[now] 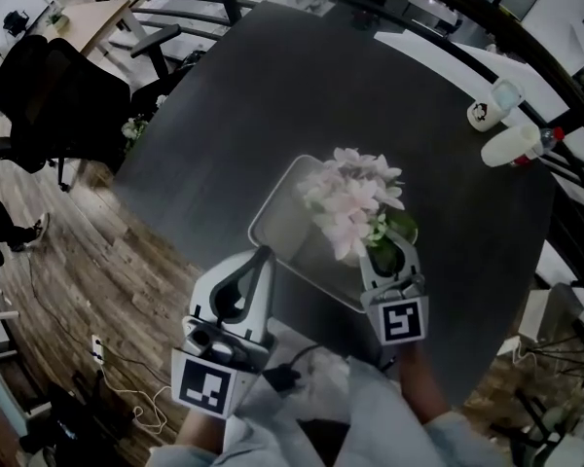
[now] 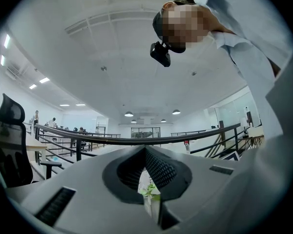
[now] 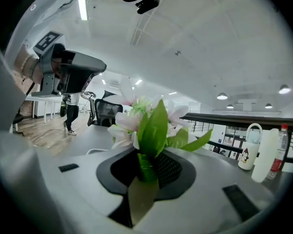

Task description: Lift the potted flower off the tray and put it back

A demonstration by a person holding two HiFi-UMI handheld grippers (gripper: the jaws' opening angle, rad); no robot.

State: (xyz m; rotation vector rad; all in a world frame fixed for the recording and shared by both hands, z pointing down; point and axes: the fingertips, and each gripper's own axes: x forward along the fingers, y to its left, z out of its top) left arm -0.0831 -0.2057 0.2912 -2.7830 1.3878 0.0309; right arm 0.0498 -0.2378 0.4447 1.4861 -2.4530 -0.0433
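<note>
Right claw (image 3: pixel 145 172) apparently round flower stem (image 3: pixel 147 165)

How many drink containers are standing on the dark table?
2. A white lidded cup and a white bottle with a red cap stand side by side near the table's far right edge. More could hide behind the potted flower.

Your left claw (image 1: pixel 268 253) and right claw (image 1: pixel 387 253) are pale grey moulded shells with black textured pads. Each carries a white cube (image 1: pixel 206 385) printed with black square markers. You wear loose, pale blue-grey sleeves (image 1: pixel 370 412).
</note>
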